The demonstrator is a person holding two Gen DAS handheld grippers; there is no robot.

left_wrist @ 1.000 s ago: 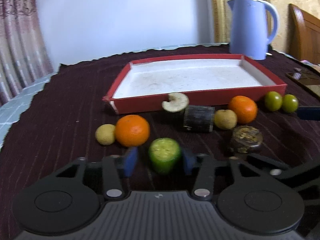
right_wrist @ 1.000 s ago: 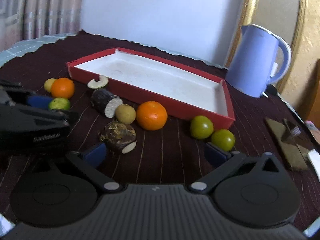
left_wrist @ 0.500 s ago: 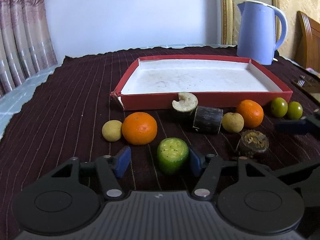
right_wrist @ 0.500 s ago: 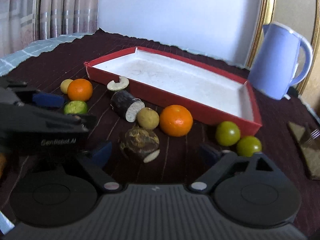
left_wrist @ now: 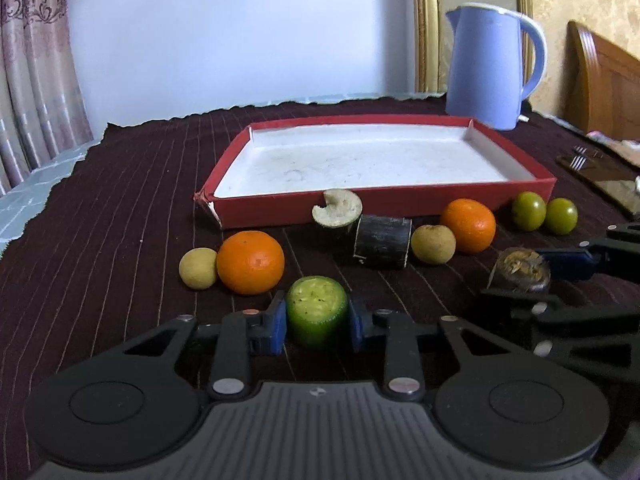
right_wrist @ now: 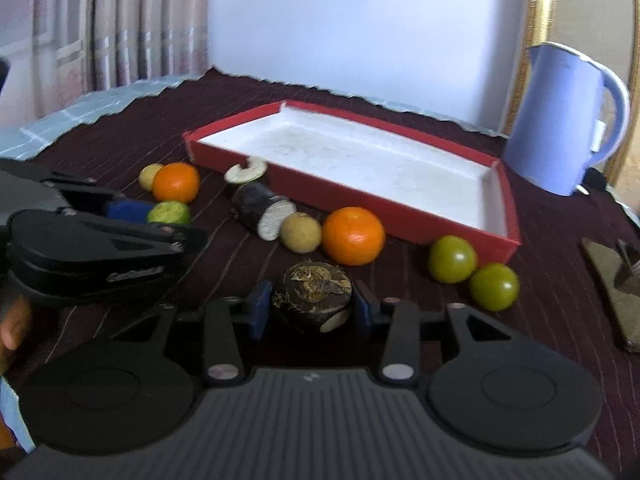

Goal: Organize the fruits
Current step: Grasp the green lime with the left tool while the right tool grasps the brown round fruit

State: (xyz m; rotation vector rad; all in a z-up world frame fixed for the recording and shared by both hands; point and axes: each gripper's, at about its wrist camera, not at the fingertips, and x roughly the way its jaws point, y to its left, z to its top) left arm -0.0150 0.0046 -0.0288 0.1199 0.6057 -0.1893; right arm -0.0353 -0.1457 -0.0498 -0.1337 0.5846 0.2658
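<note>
Left gripper (left_wrist: 317, 322) clamped on green cut-topped fruit chunk (left_wrist: 317, 309) on dark striped cloth (left_wrist: 120, 220). Right gripper (right_wrist: 308, 307) pinching brown wrinkled disc-shaped piece (right_wrist: 313, 294) (both in front of red shallow tray (left_wrist: 384, 199)).

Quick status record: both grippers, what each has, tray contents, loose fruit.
left gripper: shut on green piece, on the cloth
right gripper: shut on brown piece, on the cloth
tray: nothing in it
loose by tray: two oranges, two green fruits, two tan fruits, dark piece, pale slice
behind tray: kettle
</note>
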